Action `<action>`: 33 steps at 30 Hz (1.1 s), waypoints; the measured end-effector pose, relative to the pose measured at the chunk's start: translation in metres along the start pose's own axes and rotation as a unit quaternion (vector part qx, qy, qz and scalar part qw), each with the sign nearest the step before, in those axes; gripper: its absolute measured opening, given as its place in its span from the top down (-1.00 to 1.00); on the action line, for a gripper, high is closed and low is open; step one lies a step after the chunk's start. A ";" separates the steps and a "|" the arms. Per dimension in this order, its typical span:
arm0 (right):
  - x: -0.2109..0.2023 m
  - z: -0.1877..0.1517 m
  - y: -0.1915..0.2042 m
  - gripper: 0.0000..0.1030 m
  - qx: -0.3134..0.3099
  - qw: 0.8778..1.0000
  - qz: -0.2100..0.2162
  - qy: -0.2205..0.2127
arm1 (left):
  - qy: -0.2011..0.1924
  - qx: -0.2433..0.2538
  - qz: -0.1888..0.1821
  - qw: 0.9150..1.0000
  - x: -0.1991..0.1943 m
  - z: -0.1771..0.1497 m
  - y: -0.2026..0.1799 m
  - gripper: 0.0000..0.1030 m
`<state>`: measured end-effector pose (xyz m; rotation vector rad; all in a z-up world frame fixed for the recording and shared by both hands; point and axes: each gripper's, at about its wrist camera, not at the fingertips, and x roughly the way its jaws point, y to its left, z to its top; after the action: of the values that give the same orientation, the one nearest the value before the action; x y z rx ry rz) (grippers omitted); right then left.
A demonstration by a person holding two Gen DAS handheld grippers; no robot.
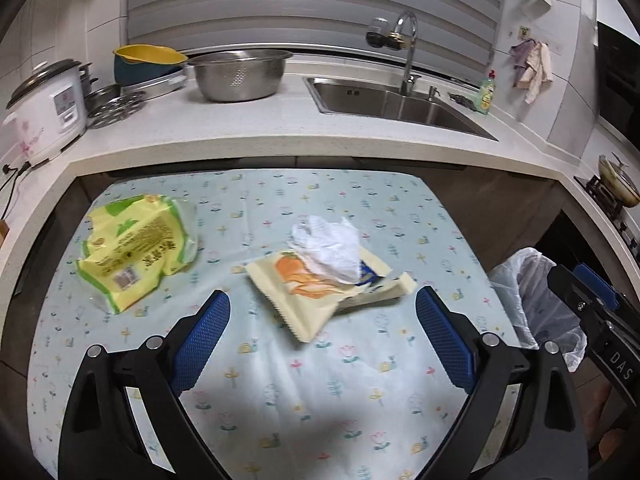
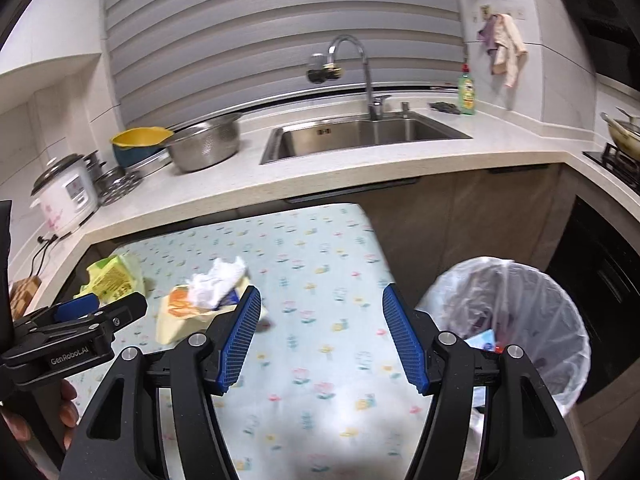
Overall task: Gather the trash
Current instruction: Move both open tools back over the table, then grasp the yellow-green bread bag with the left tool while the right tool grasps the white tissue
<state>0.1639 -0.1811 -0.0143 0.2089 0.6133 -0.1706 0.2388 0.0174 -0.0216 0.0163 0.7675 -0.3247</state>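
A crumpled white tissue [image 1: 326, 250] lies on a cream wrapper with an orange print [image 1: 316, 292] in the middle of the flowered tablecloth [image 1: 280, 380]. A yellow-green snack bag [image 1: 136, 250] lies at the left. My left gripper [image 1: 322, 340] hovers open just in front of the wrapper, nothing between its blue pads. My right gripper [image 2: 320, 340] is open and empty above the cloth, right of the wrapper [image 2: 180, 314] and tissue [image 2: 214, 282]. The snack bag [image 2: 114, 278] shows partly behind the left gripper [image 2: 102, 308]. A bin lined with a clear bag [image 2: 516, 324] stands right of the table.
A white counter [image 1: 260, 136] runs behind the table with a rice cooker [image 1: 48, 110], a steel bowl [image 1: 240, 74] and a sink [image 1: 396, 100]. A stove with a pan [image 2: 624, 136] is at the far right. The bin [image 1: 532, 300] holds several scraps.
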 end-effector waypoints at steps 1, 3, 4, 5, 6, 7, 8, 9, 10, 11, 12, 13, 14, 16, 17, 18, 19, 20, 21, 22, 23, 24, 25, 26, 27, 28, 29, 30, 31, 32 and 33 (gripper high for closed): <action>0.003 0.000 0.008 -0.19 -0.003 1.000 0.004 0.002 | 0.000 -0.003 0.005 1.000 -0.001 0.000 0.011 -0.74; 0.012 -0.001 0.025 -0.19 -0.009 1.000 0.013 0.008 | -0.001 -0.007 0.016 1.000 -0.001 0.000 0.031 -0.74; 0.015 -0.002 0.032 -0.19 -0.012 1.000 0.016 0.011 | -0.001 -0.007 0.023 1.000 0.000 0.000 0.040 -0.74; 0.019 -0.002 0.040 -0.19 -0.015 1.000 0.020 0.014 | 0.000 -0.005 0.030 1.000 0.001 0.000 0.049 -0.74; 0.023 -0.002 0.047 -0.19 -0.018 0.999 0.023 0.018 | 0.000 -0.003 0.038 0.999 0.002 0.000 0.059 -0.74; 0.029 -0.002 0.055 -0.19 -0.021 0.999 0.027 0.022 | 0.000 -0.002 0.044 0.999 0.002 0.000 0.068 -0.74; 0.034 -0.002 0.060 -0.19 -0.024 0.999 0.029 0.026 | -0.001 -0.001 0.051 0.999 0.003 0.000 0.078 -0.74; 0.039 -0.002 0.066 -0.19 -0.028 0.999 0.030 0.030 | -0.001 0.000 0.055 0.999 0.004 0.000 0.086 -0.74; 0.047 -0.001 0.074 -0.19 -0.032 0.998 0.032 0.035 | -0.002 0.000 0.060 0.998 0.005 0.000 0.095 -0.75; 0.053 -0.001 0.080 -0.19 -0.036 0.998 0.033 0.039 | -0.002 0.000 0.065 0.998 0.006 0.001 0.104 -0.75; 0.060 -0.001 0.085 -0.19 -0.039 0.998 0.035 0.044 | -0.002 0.000 0.069 0.998 0.008 0.001 0.112 -0.77; 0.066 0.000 0.089 -0.19 -0.040 0.997 0.037 0.048 | -0.003 0.001 0.074 0.997 0.009 0.001 0.118 -0.79; 0.073 0.000 0.093 -0.19 -0.041 0.997 0.039 0.052 | -0.005 0.000 0.080 0.997 0.011 0.002 0.127 -0.80; 0.087 0.000 0.100 -0.19 -0.042 0.997 0.038 0.061 | -0.008 0.000 0.086 0.996 0.013 0.004 0.138 -0.82; 0.094 0.000 0.102 -0.19 -0.042 0.996 0.038 0.065 | -0.008 0.000 0.088 0.996 0.016 0.006 0.144 -0.82; 0.100 0.000 0.105 -0.19 -0.043 0.996 0.037 0.069 | -0.008 0.001 0.092 0.996 0.020 0.006 0.149 -0.82; 0.106 0.000 0.108 -0.19 -0.045 0.996 0.036 0.072 | -0.008 0.003 0.096 0.995 0.023 0.007 0.155 -0.82; 0.111 -0.001 0.110 -0.19 -0.047 0.996 0.035 0.074 | -0.008 0.004 0.100 0.995 0.027 0.007 0.159 -0.82; 0.116 0.000 0.112 -0.19 -0.050 0.995 0.034 0.076 | -0.006 0.006 0.103 0.995 0.031 0.008 0.164 -0.82; 0.123 0.000 0.115 -0.19 -0.053 0.995 0.033 0.080 | -0.005 0.008 0.105 0.994 0.035 0.008 0.168 -0.82; 0.127 -0.001 0.116 -0.19 -0.055 0.995 0.032 0.082 | -0.004 0.011 0.109 0.994 0.040 0.008 0.172 -0.82; 0.133 -0.001 0.119 -0.19 -0.058 0.994 0.031 0.086 | -0.004 0.015 0.114 0.993 0.044 0.008 0.175 -0.82; 0.137 -0.001 0.119 -0.19 -0.059 0.994 0.029 0.088 | -0.005 0.020 0.117 0.993 0.048 0.009 0.178 -0.82; 0.143 -0.002 0.120 -0.19 -0.060 0.994 0.028 0.091 | -0.008 0.025 0.119 0.993 0.051 0.010 0.180 -0.82; 0.147 -0.002 0.121 -0.19 -0.060 0.993 0.028 0.094 | -0.010 0.030 0.121 0.992 0.053 0.011 0.182 -0.82; 0.152 -0.003 0.121 -0.19 -0.059 0.993 0.027 0.098 | -0.012 0.036 0.122 0.992 0.056 0.012 0.184 -0.82; 0.155 -0.003 0.122 -0.19 -0.059 0.993 0.027 0.100 | -0.013 0.043 0.122 0.992 0.059 0.012 0.186 -0.82; 0.159 -0.004 0.123 -0.19 -0.061 0.992 0.027 0.103 | -0.014 0.048 0.121 0.991 0.062 0.013 0.187 -0.82; 0.162 -0.005 0.124 -0.19 -0.062 0.992 0.027 0.105 | -0.015 0.054 0.120 0.991 0.066 0.014 0.188 -0.82; 0.165 -0.006 0.125 -0.19 -0.062 0.992 0.028 0.108 | -0.015 0.058 0.118 0.991 0.069 0.014 0.189 -0.82; 0.167 -0.007 0.126 -0.19 -0.062 0.991 0.030 0.111 | -0.014 0.062 0.117 0.991 0.073 0.014 0.190 -0.80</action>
<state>0.3221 -0.0740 -0.1003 0.1257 0.8349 -0.0507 0.3539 0.1755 -0.0810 0.2170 0.7086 -0.1476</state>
